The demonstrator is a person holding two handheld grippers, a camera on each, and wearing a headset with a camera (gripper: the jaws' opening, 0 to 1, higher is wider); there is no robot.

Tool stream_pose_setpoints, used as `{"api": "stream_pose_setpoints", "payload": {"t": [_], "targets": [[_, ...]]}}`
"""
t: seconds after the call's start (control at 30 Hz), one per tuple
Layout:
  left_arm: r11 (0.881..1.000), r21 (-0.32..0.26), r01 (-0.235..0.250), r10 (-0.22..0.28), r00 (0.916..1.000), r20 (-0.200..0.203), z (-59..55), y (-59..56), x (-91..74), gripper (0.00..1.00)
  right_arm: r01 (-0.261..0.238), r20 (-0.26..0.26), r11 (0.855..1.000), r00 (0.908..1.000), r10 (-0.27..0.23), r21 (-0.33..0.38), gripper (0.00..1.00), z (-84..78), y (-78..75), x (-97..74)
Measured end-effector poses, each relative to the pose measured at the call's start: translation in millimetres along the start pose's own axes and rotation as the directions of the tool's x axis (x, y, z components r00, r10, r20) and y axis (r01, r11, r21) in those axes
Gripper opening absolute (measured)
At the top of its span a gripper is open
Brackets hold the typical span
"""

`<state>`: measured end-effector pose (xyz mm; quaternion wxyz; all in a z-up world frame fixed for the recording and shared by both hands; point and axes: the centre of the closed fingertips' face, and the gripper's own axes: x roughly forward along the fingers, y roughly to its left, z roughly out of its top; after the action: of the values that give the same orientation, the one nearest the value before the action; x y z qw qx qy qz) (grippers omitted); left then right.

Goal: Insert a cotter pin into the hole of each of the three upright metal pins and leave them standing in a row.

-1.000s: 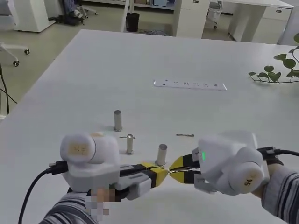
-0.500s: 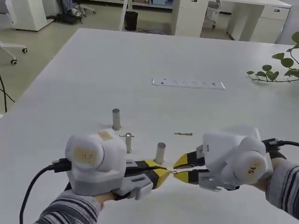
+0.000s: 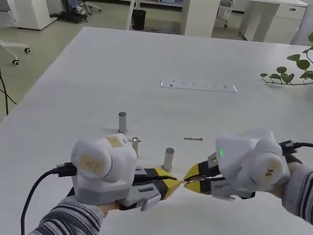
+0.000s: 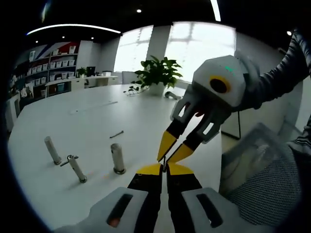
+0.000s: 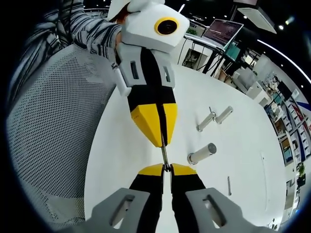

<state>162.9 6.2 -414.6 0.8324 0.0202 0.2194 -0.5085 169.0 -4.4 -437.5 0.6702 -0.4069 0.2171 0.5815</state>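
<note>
Three upright metal pins stand on the white table (image 3: 98, 73): a far one (image 3: 122, 122), a middle one (image 3: 135, 145) with a cotter pin through its top, and a near one (image 3: 168, 159). In front of the near pin, my left gripper (image 3: 173, 182) and right gripper (image 3: 187, 180) meet tip to tip. Both are shut on one thin cotter pin (image 5: 164, 153), each at its own end. In the left gripper view, my left gripper (image 4: 165, 167) has the right one just above it. A second cotter pin (image 3: 193, 139) lies loose on the table to the right of the row.
A white power strip (image 3: 198, 86) lies farther back on the table. A leafy plant (image 3: 293, 73) reaches in at the right edge. A mesh chair (image 5: 53, 121) is close behind the near table edge. Desks and chairs stand beyond the table.
Half a second ago the right gripper's jaws stood apart around the cotter pin; now they are closed on it. Both grippers stay tip to tip.
</note>
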Motion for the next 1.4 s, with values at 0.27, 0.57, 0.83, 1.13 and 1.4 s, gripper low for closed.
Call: {"api": "stream_pose_setpoints", "payload": {"t": [0.27, 0.57, 0.83, 1.13, 1.4], "targets": [[0.999, 0.023, -0.035, 0.035, 0.9993, -0.014, -2.0, 4.6, 0.7, 0.00, 0.019, -0.017, 0.999, 0.9997, -0.019, -0.030, 0.00, -0.8, -3.0, -2.0], [0.992, 0.048, -0.120, 0.120, 0.9927, -0.008, -1.9, 18.4, 0.1, 0.15, 0.059, -0.058, 0.998, 0.9965, -0.059, -0.013, 0.00, -9.0, -13.2, -2.9], [0.960, 0.053, -0.276, 0.277, 0.9608, -0.010, -3.6, 43.7, -3.8, 0.26, 0.136, -0.128, 0.991, 0.9825, -0.135, -0.005, 0.00, -22.4, -32.8, -2.0], [0.937, 0.036, -0.346, 0.347, 0.9371, -0.034, -10.8, 55.9, 1.8, 0.30, 0.180, -0.198, 0.984, 0.9649, -0.172, 0.020, 0.00, -36.8, -50.8, 5.8], [0.926, 0.014, -0.377, 0.378, 0.9248, -0.048, -13.0, 62.7, 13.8, 0.30, 0.190, -0.220, 0.981, 0.9594, -0.177, 0.042, 0.00, -46.7, -60.1, 12.5]]}}
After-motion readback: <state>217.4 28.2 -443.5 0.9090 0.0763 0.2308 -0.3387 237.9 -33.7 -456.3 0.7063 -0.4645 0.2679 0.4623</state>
